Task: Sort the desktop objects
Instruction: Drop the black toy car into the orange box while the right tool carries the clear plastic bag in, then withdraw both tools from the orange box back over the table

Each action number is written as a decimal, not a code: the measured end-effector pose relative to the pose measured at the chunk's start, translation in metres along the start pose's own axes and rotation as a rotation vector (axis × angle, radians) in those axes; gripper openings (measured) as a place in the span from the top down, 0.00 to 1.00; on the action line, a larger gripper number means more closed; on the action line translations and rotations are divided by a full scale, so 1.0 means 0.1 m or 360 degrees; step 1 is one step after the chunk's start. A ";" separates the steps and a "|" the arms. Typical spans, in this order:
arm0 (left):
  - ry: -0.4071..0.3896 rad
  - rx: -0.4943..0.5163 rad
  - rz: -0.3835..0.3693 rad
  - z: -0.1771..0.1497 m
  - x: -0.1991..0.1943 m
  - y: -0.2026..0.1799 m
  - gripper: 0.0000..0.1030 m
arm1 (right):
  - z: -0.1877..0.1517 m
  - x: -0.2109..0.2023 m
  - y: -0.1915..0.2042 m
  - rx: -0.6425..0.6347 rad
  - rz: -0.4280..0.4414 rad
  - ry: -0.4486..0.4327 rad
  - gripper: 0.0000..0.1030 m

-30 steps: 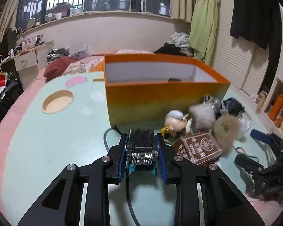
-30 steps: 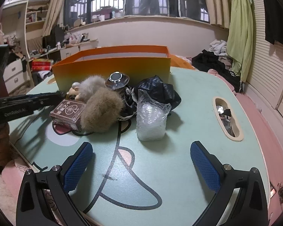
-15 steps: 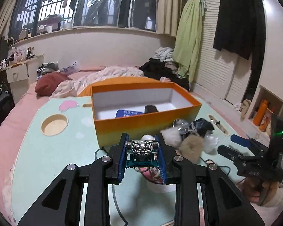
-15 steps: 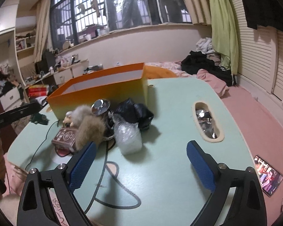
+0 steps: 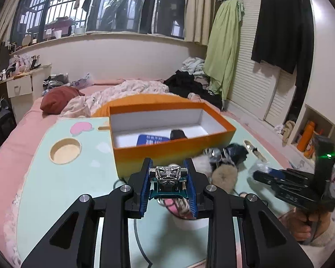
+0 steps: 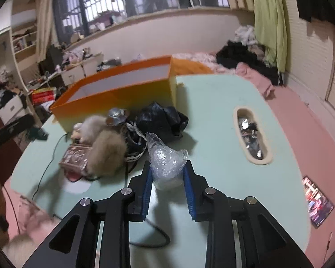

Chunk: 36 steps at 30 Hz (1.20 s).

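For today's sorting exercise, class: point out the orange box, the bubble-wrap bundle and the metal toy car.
orange box [image 5: 167, 150]: left wrist view, front outer wall.
bubble-wrap bundle [image 6: 166, 163]: right wrist view, crinkled middle.
metal toy car [image 5: 168, 174]: left wrist view, chrome front grille.

In the left wrist view the open box [image 5: 167, 134] sits at frame centre on the table [image 5: 55, 185], with a round recess [image 5: 65, 150] to its left. A card pack [image 5: 153, 139] lies inside the box. Right of the box lies a heap with a fur ball [image 5: 224, 175]. In the right wrist view a slot recess [image 6: 252, 138] lies right of the crumpled bag [image 6: 160, 120].
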<state>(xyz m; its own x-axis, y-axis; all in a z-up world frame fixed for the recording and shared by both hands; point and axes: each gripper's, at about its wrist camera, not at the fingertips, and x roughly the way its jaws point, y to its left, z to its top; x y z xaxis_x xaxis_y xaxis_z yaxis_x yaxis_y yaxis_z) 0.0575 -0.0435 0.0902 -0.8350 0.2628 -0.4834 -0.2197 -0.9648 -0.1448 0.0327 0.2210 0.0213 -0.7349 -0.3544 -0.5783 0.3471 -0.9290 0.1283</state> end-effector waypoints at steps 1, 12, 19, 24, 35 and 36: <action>-0.0013 -0.0008 -0.0010 0.05 0.01 0.00 0.71 | 0.04 -0.05 0.01 0.0003 0.0012 -0.0037 0.75; -0.0070 -0.0190 0.0163 0.80 0.74 0.08 0.70 | 1.24 0.65 0.35 0.0046 0.0099 -0.0033 0.74; 0.0171 -0.0237 0.0106 0.56 1.22 0.35 0.37 | 1.24 1.26 0.45 -0.0113 -0.0060 0.0171 0.38; 0.0097 -0.0194 0.0076 0.56 1.08 0.27 0.36 | 1.16 1.21 0.42 -0.0141 -0.0097 0.0125 0.37; 0.0331 0.0000 0.0060 -0.04 0.47 -0.06 0.30 | 0.66 0.17 0.29 -0.0050 -0.0020 -0.0086 0.19; 0.0384 0.0011 0.0061 -0.17 0.47 -0.07 0.30 | 0.54 0.12 0.30 -0.0067 -0.0044 -0.0080 0.19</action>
<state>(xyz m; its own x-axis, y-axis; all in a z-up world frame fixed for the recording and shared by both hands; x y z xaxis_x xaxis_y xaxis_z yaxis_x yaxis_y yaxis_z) 0.0282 -0.0246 0.0539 -0.6984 0.2209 -0.6807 -0.1944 -0.9740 -0.1167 0.0027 0.1829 0.0618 -0.7725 -0.3346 -0.5397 0.3497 -0.9336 0.0783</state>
